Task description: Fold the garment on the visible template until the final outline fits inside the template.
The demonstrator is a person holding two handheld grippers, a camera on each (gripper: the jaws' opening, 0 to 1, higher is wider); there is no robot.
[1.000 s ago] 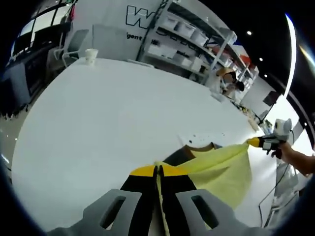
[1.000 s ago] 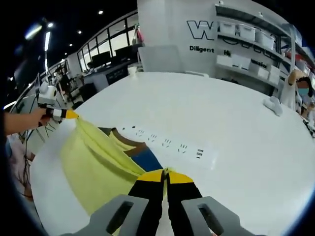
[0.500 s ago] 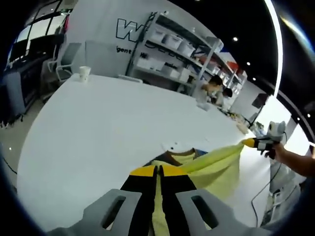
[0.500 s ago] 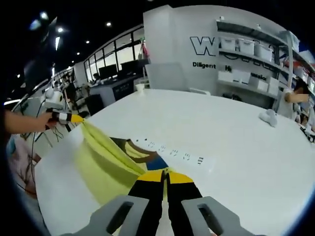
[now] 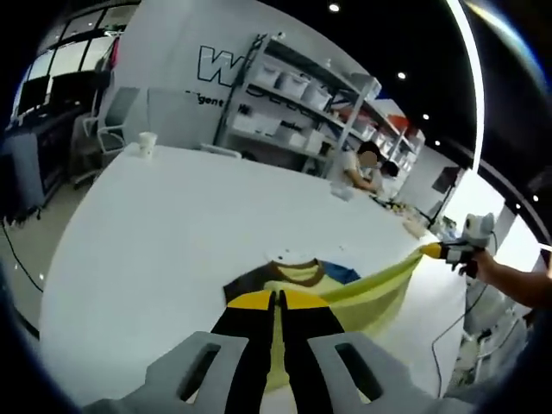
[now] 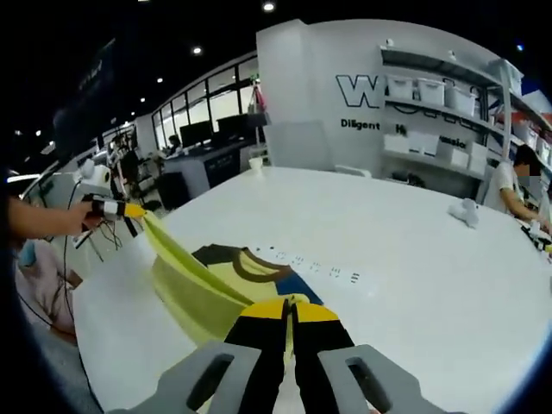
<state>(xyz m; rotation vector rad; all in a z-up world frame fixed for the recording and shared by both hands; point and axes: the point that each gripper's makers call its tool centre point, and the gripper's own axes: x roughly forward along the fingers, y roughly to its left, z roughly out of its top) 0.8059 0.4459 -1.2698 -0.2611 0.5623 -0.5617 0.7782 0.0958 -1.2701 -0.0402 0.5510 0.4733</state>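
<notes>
The left gripper (image 5: 277, 297) has its jaws pressed together on one corner of the yellow garment (image 5: 379, 289). The right gripper (image 6: 291, 304) is closed in the same way on the opposite corner. Between them the hem is pulled into a tight band, raised above the white table (image 5: 172, 224). In the right gripper view the left gripper (image 6: 131, 208) appears far to the left of the garment, with the person's hand (image 6: 52, 220) behind it.

The collar end of the garment lies on the table, with brown (image 6: 226, 254) and blue (image 6: 300, 287) parts showing. Just beyond the collar sits a white strip with dark marks (image 6: 312, 268), which looks like a part of the template, but its full outline cannot be seen.

Several things could go wrong from here. The cloth is held only by small corner pinches, so one corner could slip out if the two grippers pull further apart. If the raised hem is carried toward the collar too fast or too high, the collar end may be dragged along the table and leave the template. If one gripper goes lower than the other, the fold line would be crooked and an edge may stick out past the outline. The hanging middle of the cloth could also bunch under the fold.
</notes>
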